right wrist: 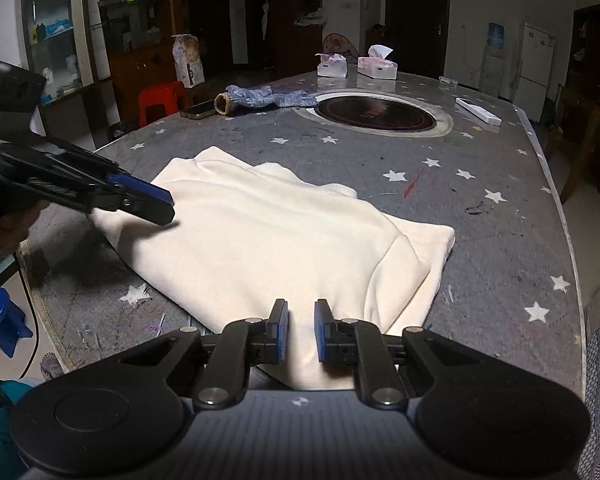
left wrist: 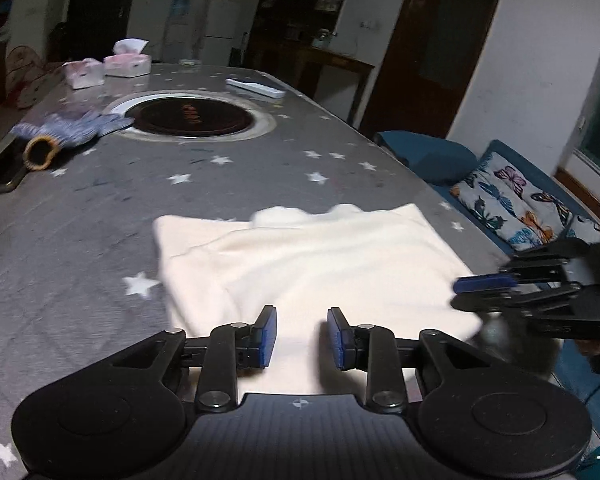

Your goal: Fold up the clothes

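Folded cream-white fleece garment (right wrist: 276, 236), lying flat on grey star-printed surface (right wrist: 500, 216), directly ahead of both claws.

Left claw (left wrist: 302, 336): blue-padded fingers parted with a clear gap, nothing pinched, poised over the near edge of the garment; cloth visible through the gap and beyond the tips. Whether the pads touch the cloth, cannot tell. Seen from the right wrist view, same claw (right wrist: 168, 206) at the far-left corner of the garment, held by a hand (right wrist: 4, 228) at the frame's left edge.

Right claw (right wrist: 301, 330): fingers close together but with a narrow slot between them, empty of cloth, set above the near hem of the garment. In the left wrist view, same claw (left wrist: 466, 294) side-on at the garment's right edge, tips just at the cloth.

Farther ahead of the claws, well apart from the garment: round black inset hotplate with metal ring (right wrist: 374, 114) in the middle of the surface. Left of it, a blue-and-white knitted work glove with tan cuff (right wrist: 260, 98), and beside that a dark phone (right wrist: 198, 111). At the far end, two pink-and-white tissue packs (right wrist: 376, 66). To the right of the hotplate, a long white flat box (right wrist: 478, 111). Beyond the surface's right edge in the left view, a blue sofa with a butterfly-print cushion (left wrist: 512, 204).
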The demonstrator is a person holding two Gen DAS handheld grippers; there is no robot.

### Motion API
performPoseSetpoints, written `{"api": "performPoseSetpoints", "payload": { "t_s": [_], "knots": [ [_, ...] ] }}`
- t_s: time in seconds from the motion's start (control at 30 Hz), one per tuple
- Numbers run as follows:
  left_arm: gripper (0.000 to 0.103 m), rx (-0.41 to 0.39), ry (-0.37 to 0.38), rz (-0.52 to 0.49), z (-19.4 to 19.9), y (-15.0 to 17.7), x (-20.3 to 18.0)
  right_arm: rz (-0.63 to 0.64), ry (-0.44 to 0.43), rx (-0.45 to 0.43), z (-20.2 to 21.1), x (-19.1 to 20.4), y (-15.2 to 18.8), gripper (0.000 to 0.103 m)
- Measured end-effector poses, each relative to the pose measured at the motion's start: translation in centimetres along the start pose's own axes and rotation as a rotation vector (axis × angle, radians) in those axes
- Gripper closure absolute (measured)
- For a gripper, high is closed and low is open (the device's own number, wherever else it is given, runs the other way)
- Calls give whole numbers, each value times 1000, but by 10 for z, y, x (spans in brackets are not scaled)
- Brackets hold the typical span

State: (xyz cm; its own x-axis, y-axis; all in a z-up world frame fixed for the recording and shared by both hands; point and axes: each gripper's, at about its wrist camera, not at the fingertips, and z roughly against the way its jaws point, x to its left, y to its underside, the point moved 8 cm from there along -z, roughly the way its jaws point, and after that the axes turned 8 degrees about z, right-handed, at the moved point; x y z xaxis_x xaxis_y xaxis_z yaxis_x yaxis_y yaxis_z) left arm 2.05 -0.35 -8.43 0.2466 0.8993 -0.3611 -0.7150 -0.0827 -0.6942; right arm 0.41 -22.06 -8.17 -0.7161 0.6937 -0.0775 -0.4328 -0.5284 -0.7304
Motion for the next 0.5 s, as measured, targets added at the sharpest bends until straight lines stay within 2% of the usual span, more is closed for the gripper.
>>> {"api": "performPoseSetpoints", "payload": {
  "t_s": [0.1, 0.17, 0.23, 0.33, 0.43, 0.5],
  "knots": [
    [75, -6, 2, 30, 4, -9, 5, 2, 1, 0, -1, 0, 0, 90],
    [74, -33, -14, -2, 7, -18, 1, 3, 1, 0, -1, 0, -1, 89],
    [74, -43, 4, -16, 5, -26, -5, 1, 2, -2, -1, 0, 0, 89],
    [74, -28, -9, -47, -10, -36, -9, -4, 4, -5, -1, 0, 0, 89],
    [74, 11, -34, -35, -31, -40, -2, -8, 5, -8, -1, 0, 0, 89],
    [74, 24, -73, -35, -42, -44, 7, -12, 5, -11, -1, 0, 1, 89]
  ]
}}
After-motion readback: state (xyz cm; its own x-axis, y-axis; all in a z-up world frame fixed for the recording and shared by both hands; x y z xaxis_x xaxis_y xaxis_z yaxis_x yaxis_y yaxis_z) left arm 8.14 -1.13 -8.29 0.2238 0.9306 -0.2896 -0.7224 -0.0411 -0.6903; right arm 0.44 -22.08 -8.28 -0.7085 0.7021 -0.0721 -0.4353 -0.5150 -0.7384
